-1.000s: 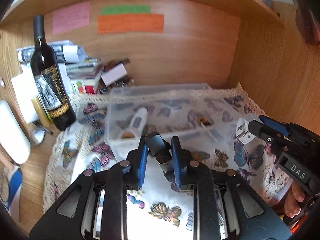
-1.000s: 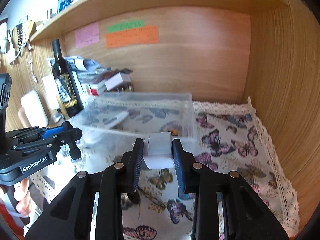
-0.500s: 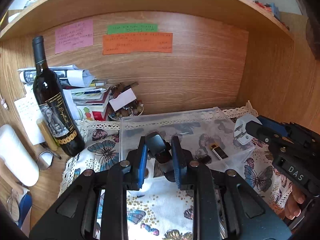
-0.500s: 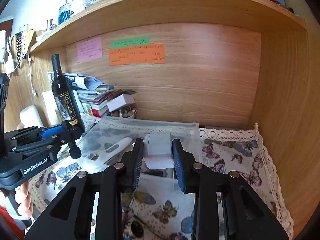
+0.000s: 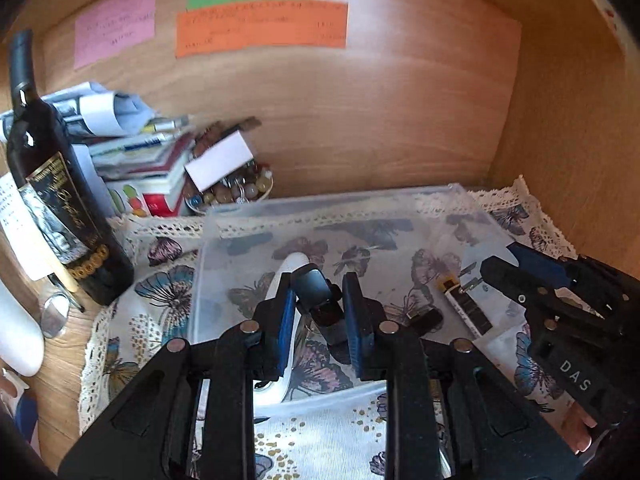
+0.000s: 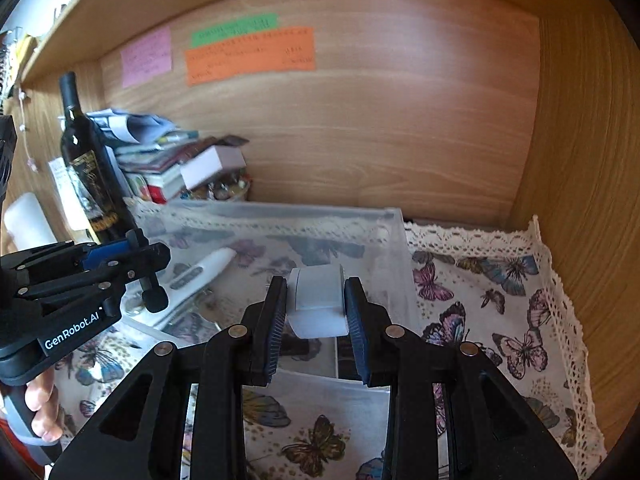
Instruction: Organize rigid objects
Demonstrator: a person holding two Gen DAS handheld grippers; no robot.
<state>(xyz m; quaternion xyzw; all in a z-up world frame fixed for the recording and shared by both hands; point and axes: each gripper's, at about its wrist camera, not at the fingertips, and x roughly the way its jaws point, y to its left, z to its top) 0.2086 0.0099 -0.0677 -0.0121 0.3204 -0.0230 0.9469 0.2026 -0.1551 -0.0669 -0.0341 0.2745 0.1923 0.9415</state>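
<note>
My left gripper (image 5: 318, 298) is shut on a small black object (image 5: 320, 292) and holds it over the clear plastic bin (image 5: 340, 204). My right gripper (image 6: 316, 296) is shut on a white plug adapter (image 6: 318, 300) over the bin's right half (image 6: 392, 216); its metal prongs show in the left wrist view (image 5: 470, 276). In the bin lie a white pen-shaped device (image 6: 200, 274), a small black-and-white stick (image 5: 466, 306) and a small black piece (image 5: 426, 318). The left gripper also shows in the right wrist view (image 6: 154, 280).
A dark wine bottle (image 5: 52, 200) stands left of the bin. A stack of books and papers (image 5: 136, 160) and a bowl of beads (image 5: 232, 192) sit behind it. Wooden walls close the back and right. A butterfly cloth (image 6: 500, 320) covers the desk.
Both grippers have moved forward and down over the bin, each still holding its object. The bin's contents now lie closer below the fingers.
</note>
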